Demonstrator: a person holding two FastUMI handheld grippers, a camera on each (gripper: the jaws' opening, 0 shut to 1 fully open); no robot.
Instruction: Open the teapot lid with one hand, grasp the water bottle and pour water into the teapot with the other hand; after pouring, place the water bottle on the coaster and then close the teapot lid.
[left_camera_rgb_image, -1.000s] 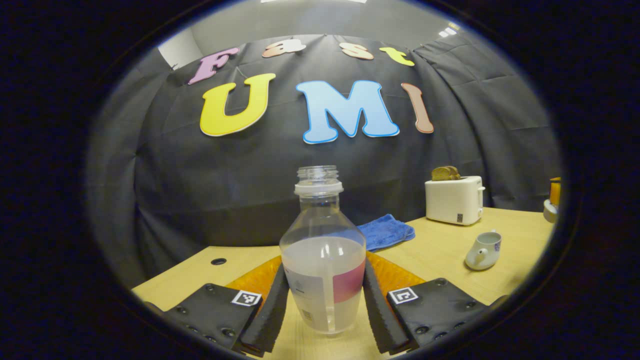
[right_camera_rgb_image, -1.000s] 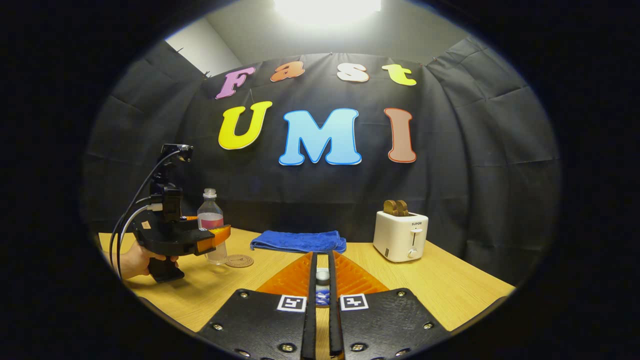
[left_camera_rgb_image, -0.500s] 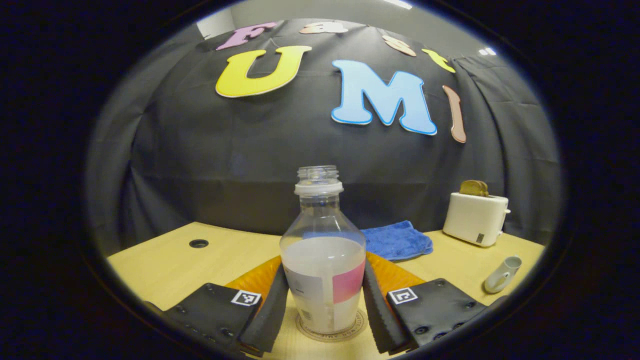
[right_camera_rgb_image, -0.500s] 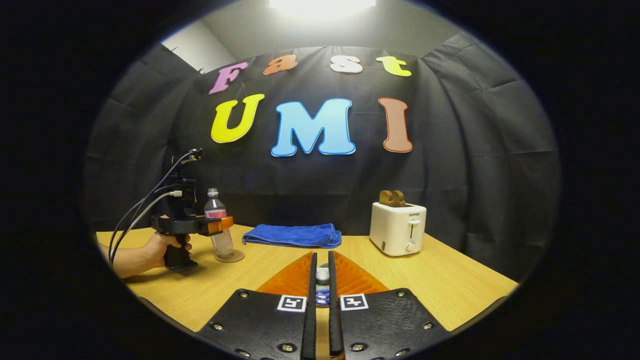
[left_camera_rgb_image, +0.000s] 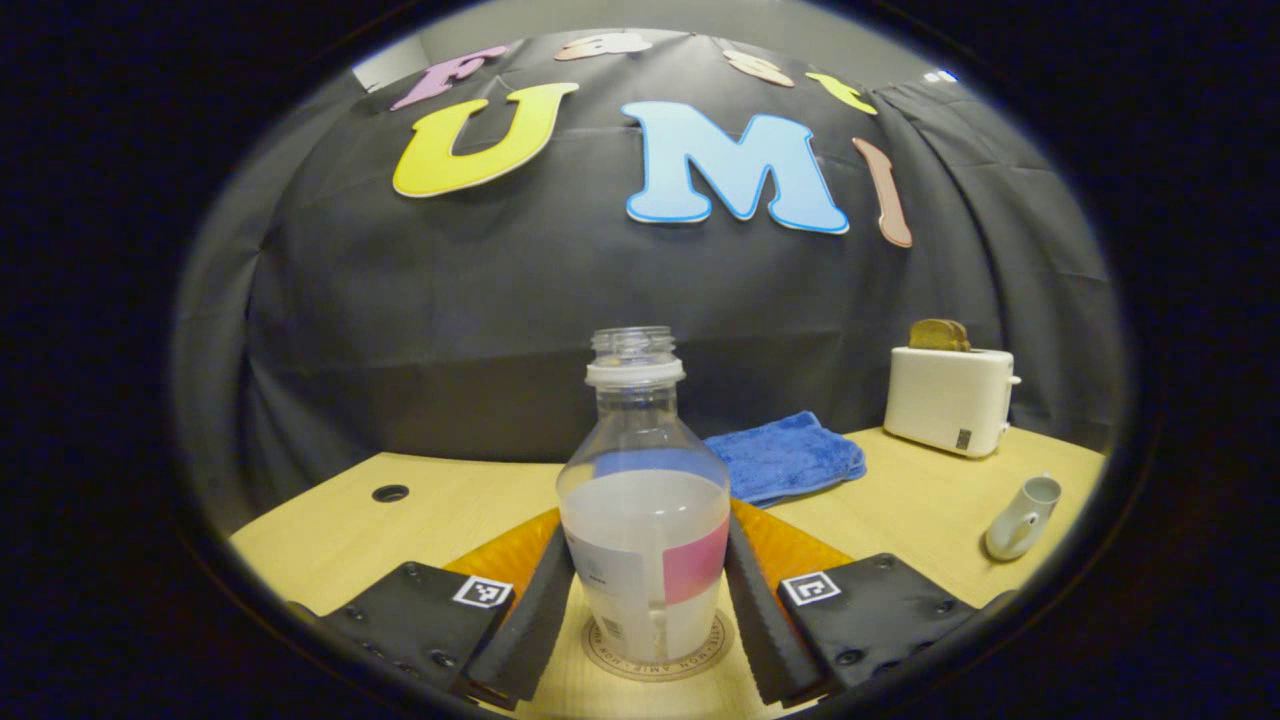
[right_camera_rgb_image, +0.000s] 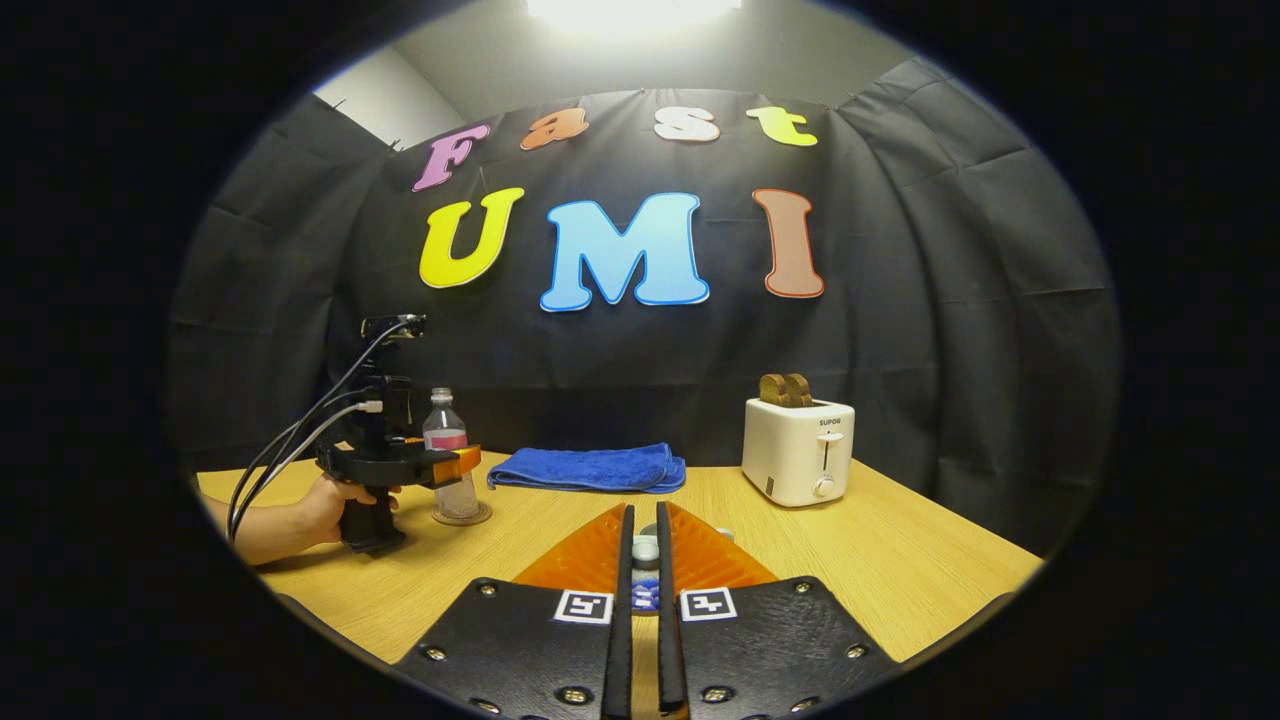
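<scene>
Between the two fingers of the left hand-held gripper (left_camera_rgb_image: 648, 600), the water bottle (left_camera_rgb_image: 645, 500) is standing upright, and both fingers are pressing on its sides. A second ago the bottle was up over the bare table (left_camera_rgb_image: 930, 510). Now its bottom is sitting on the round coaster (left_camera_rgb_image: 655, 650), right in the middle of it. The bottle has no cap, and it is holding water up to about its shoulder.

Off to the right in the left gripper view, the white teapot (left_camera_rgb_image: 1018, 505) is sitting on the table with its top open. What is inside it is too small to make out. It has slid nearer the edge of that view than it was a second ago.

At the bottom of the right gripper view, the right hand-held gripper (right_camera_rgb_image: 645, 590) is almost closed, and it is pinching a small white knob with blue under it. That looks like the teapot lid (right_camera_rgb_image: 645, 550), but most of it is hiding between the fingers. It is looking the same as before.

Far to the left in that view, a hand (right_camera_rgb_image: 330, 500) is holding the other gripper by the bottle. A blue towel (right_camera_rgb_image: 590, 468) and a white toaster (right_camera_rgb_image: 798, 450) are sitting at the back of the table.
</scene>
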